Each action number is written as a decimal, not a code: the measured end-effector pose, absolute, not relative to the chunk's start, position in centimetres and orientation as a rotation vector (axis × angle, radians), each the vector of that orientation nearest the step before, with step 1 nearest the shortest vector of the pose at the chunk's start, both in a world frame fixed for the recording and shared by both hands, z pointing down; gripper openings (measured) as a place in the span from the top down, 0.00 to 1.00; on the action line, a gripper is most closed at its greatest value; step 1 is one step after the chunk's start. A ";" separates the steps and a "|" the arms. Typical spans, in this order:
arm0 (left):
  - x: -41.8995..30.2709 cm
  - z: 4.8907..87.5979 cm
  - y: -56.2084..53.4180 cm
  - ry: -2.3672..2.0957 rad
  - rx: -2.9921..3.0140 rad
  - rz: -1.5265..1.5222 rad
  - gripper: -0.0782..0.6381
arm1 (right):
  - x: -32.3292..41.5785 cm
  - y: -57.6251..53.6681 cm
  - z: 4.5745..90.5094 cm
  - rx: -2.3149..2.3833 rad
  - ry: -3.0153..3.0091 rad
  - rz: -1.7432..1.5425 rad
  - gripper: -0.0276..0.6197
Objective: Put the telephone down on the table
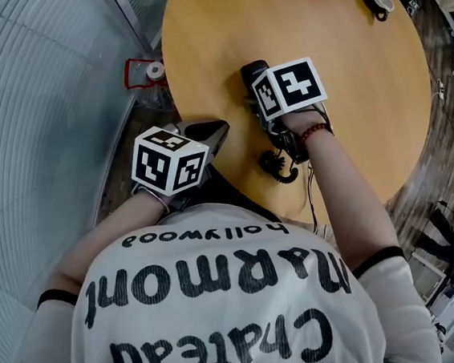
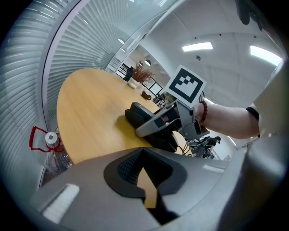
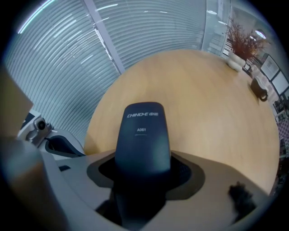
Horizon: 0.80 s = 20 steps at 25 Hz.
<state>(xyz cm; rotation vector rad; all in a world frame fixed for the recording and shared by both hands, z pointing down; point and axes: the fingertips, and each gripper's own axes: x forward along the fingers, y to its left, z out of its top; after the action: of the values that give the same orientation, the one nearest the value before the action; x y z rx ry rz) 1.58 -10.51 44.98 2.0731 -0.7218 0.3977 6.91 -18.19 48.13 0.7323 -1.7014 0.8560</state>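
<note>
A black telephone handset [image 3: 142,140] sticks out forward between my right gripper's [image 3: 142,180] jaws, which are shut on it. From the head view the handset's tip [image 1: 253,71] shows beyond the right gripper [image 1: 261,100], low over the round wooden table [image 1: 358,86]. Its coiled cord [image 1: 279,168] hangs near the table's front edge. The left gripper view shows the handset [image 2: 146,118] lying close to the tabletop; contact cannot be told. My left gripper [image 1: 208,130] hovers at the table's near left edge, shut with nothing in it.
A plastic bottle with a red handle [image 1: 151,72] stands on the floor left of the table, beside slatted blinds. A dark mug [image 1: 381,1] sits at the table's far edge. A potted plant [image 3: 239,40] stands beyond it. Chairs crowd the right side.
</note>
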 end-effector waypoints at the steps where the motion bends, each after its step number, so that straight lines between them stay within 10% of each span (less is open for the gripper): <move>1: 1.6 44.6 -10.3 -0.729 2.072 0.394 0.88 | 6.9 -18.0 47.9 0.722 -1.699 0.841 0.50; 20: -2.2 46.0 -10.3 -0.833 2.075 0.329 0.88 | 6.2 -17.8 51.6 0.542 -1.675 0.600 0.50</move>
<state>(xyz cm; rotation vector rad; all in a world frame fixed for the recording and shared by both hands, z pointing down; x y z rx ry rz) -2.19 -10.27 45.97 2.0754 -0.8333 0.3295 6.24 -17.79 51.61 0.5423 -1.6754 0.5996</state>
